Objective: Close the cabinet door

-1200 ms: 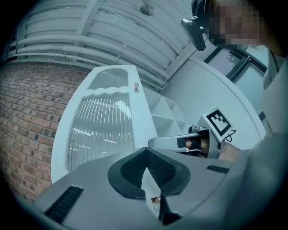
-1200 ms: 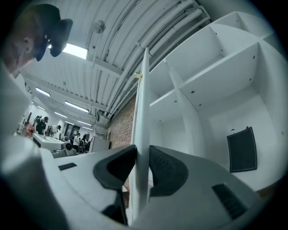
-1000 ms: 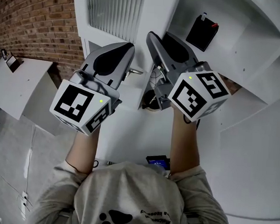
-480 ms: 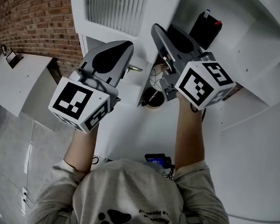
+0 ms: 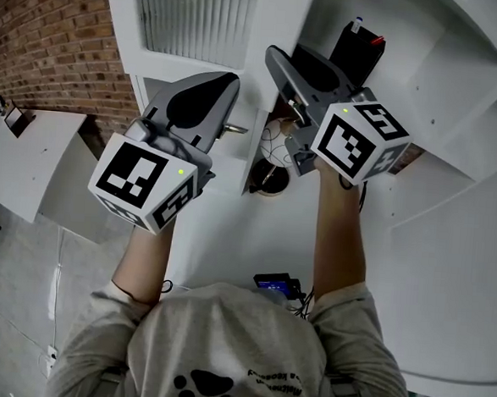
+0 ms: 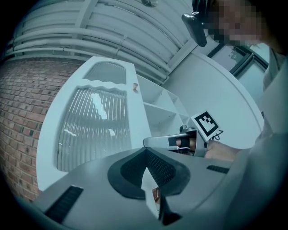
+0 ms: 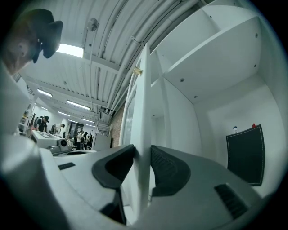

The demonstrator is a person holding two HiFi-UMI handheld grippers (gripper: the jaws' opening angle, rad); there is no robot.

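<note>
The white cabinet door point(image 5: 193, 16) with ribbed glass stands ajar, its free edge point(image 5: 256, 151) pointing toward me. My right gripper point(image 5: 275, 64) straddles that edge point(image 7: 144, 112). Its jaws have just been opening, and the pads now flank the door edge without pressing on it point(image 7: 142, 150). My left gripper point(image 5: 227, 86) is on the door's outer side, beside the metal handle point(image 5: 236, 131). Its fingertips meet, shut on nothing point(image 6: 145, 152). Inside the cabinet, the shelves point(image 6: 162, 105) are white and a black flat thing point(image 5: 356, 52) leans on the back wall.
A brick wall point(image 5: 48, 35) rises left of the cabinet, with a white board point(image 5: 22, 152) below it. A round cup-like thing with cables point(image 5: 271, 182) sits low by the door edge, and a small dark device point(image 5: 278, 284) lies nearer me. People stand far off point(image 7: 45, 123).
Both grippers have edged forward with the door's edge, and more of the ribbed glass shows at the top. The right gripper sits a little higher in the picture.
</note>
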